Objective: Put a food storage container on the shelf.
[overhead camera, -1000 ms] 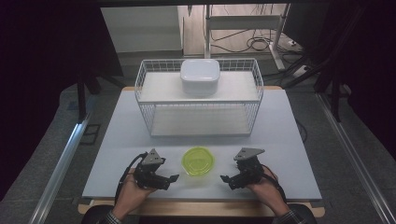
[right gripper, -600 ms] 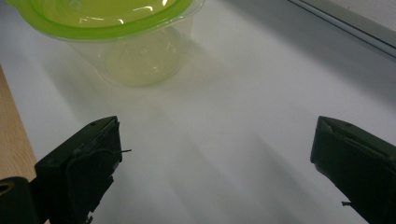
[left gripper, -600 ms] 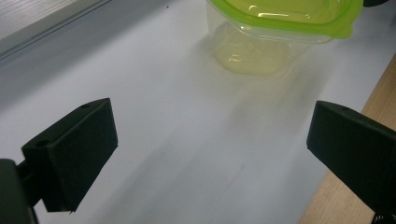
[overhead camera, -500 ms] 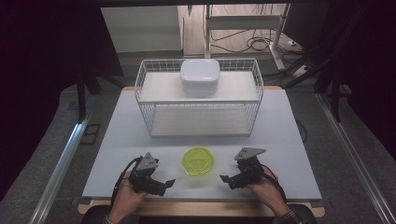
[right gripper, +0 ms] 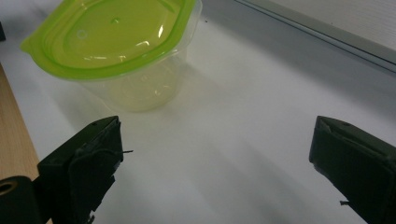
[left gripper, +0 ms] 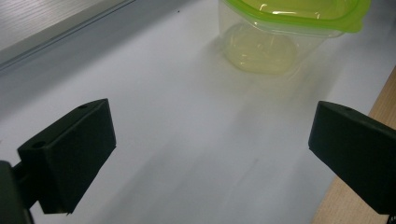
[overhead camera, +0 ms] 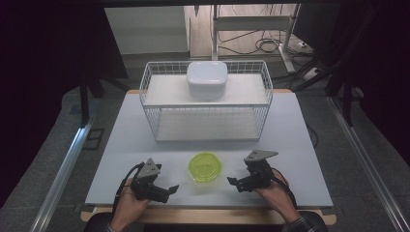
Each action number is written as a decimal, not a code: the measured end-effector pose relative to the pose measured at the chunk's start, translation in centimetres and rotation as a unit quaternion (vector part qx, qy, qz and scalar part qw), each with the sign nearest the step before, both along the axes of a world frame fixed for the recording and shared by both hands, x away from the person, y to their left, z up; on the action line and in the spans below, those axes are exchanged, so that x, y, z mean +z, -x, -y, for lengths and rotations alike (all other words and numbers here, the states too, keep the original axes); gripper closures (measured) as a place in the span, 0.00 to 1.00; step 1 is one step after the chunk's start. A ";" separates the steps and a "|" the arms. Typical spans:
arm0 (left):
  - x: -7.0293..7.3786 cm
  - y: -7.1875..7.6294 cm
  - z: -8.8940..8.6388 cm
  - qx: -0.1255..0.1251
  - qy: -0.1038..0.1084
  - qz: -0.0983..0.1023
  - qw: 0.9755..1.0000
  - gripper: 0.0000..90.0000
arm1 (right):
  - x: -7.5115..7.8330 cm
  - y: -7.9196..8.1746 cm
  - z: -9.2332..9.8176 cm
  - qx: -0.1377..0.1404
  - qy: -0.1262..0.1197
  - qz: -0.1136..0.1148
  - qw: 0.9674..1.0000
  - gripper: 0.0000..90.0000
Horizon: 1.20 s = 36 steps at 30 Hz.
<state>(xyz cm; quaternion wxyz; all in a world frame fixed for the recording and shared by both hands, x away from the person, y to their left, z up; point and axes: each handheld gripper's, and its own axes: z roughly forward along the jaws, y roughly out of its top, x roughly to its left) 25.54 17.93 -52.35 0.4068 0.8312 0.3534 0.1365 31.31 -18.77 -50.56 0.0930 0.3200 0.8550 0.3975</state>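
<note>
One wire rack [overhead camera: 208,113] stands behind container [overhead camera: 205,166].

Bare bench [overhead camera: 290,140] between left tool [overhead camera: 170,189] and lidded green container [overhead camera: 205,166]; same on the side of the right tool [overhead camera: 233,182]; both tools wide open, nothing between jaws. Open strip from container to wire rack [overhead camera: 208,113]. Rack blocking the far middle, white box [overhead camera: 207,77] on its top shelf. Free lanes left and right of rack. Wooden bench edge just behind both hands.
</note>
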 end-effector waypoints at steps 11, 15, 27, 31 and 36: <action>-0.4 -0.1 0.3 -0.006 -0.017 0.001 1.000 0.01 | 1.4 -0.9 -0.9 0.000 -0.006 -0.012 1.000 0.03; -0.6 -0.1 0.4 -0.006 -0.021 -0.001 1.000 0.01 | 2.0 -1.4 -1.5 0.006 -0.013 -0.018 1.000 0.12; -0.7 -0.2 0.3 -0.005 -0.026 -0.002 1.000 0.01 | 2.8 -3.9 -2.7 0.011 -0.047 -0.058 0.997 0.31; -0.7 -0.2 0.3 -0.005 -0.027 -0.001 1.000 0.01 | 2.6 -4.6 -3.3 0.016 -0.055 -0.085 0.995 0.40; -0.7 -0.2 0.3 -0.007 -0.032 -0.002 0.999 0.02 | 2.3 -5.5 -4.1 0.023 -0.053 -0.110 0.992 0.52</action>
